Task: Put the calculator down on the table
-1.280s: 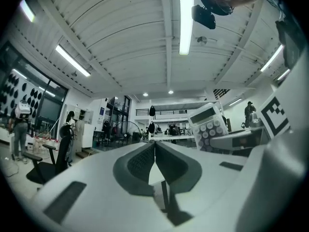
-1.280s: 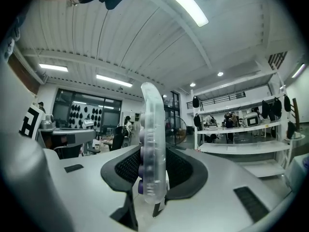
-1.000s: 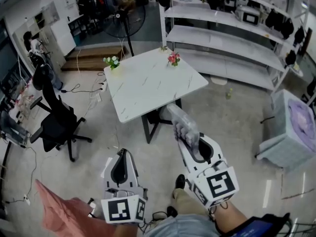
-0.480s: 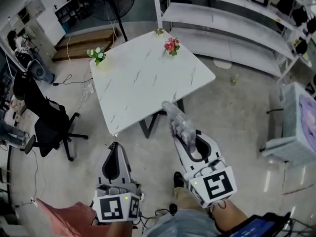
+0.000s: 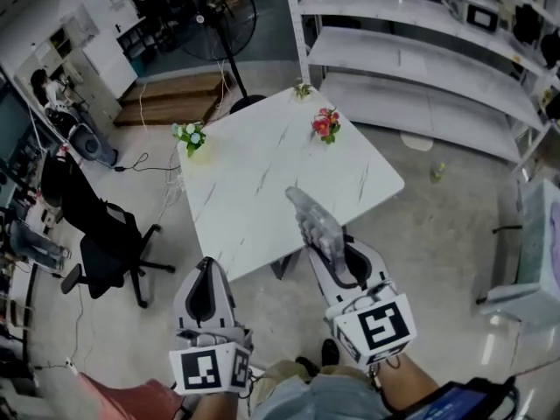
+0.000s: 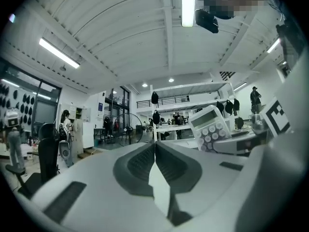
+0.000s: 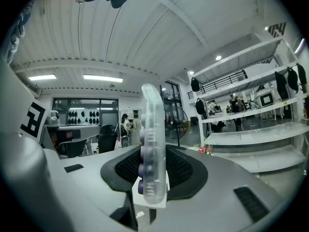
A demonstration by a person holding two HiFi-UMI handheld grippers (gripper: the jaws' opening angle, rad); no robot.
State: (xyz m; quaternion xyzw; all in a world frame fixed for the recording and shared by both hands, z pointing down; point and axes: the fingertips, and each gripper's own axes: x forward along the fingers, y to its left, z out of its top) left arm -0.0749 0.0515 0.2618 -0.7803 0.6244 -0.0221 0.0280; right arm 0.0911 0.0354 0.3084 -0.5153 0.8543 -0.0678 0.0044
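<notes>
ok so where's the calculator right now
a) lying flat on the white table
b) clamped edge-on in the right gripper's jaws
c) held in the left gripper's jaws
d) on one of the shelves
B: the right gripper view shows the calculator standing edge-on between the jaws of the right gripper, not yet set on the table. The left gripper has its jaws together on nothing.

Head view: black pedestal fan (image 5: pixel 223 11) at 12 o'clock, low wooden platform (image 5: pixel 175 103) at 11, just below-left of the fan. White metal shelving unit (image 5: pixel 411 59) runs from 1 to 2. Black wheeled office chair (image 5: pixel 105 252) at 9, with black cables (image 5: pixel 144 166) on the grey floor beyond it. Small red flower bunch (image 5: pixel 326 123) at 1 and white flower bunch (image 5: pixel 190 136) at 10, well apart. Small green bottle (image 5: pixel 437 172) on the floor at 3.
</notes>
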